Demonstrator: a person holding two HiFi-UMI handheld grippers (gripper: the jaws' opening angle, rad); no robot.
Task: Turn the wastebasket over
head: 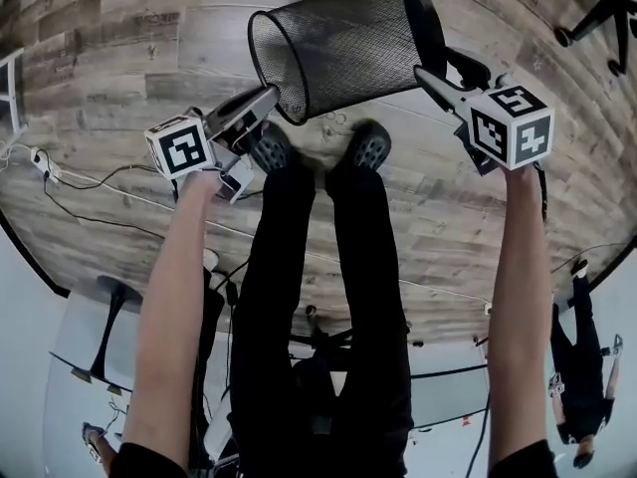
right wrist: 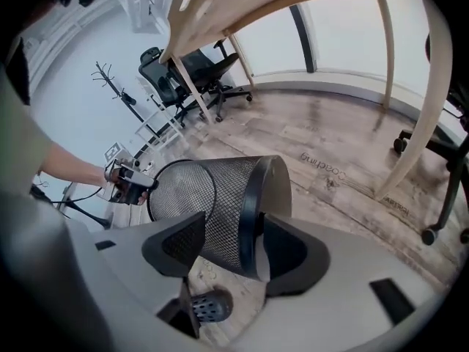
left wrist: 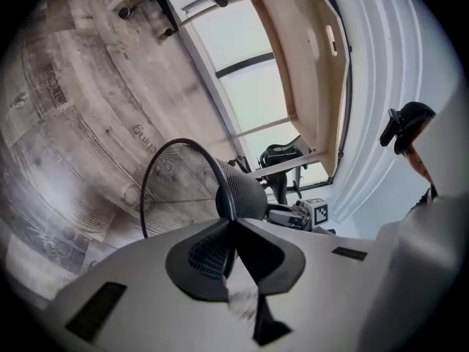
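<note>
Black wire mesh, tipped on its side: the wastebasket [head: 348, 48] hangs over the wood-plank floor [head: 119, 58], at 12 o'clock from the person's shoes [head: 271, 147] in the head view. Its mouth faces 9 o'clock and its solid base 3 o'clock.

The left gripper [head: 271, 96] is clamped on the thin rim wire at about 7 o'clock of the mouth; its own view shows the jaws pinched together on that wire. The right gripper [head: 423, 73] reaches the base end from 3 o'clock. In the right gripper view its jaws stand wide, one on the mesh wall and one past the base band, and no firm press can be seen.

The basket looks empty: nothing shows through the mesh or in the mouth, so nothing should spill when it is turned over.

The risk is judged to lie in the grip. One pinch on a round wire lets the basket pivot, and it could swing or slip down onto the shoes. The wide jaws could also skid off the curved base edge if they close off-centre.
</note>
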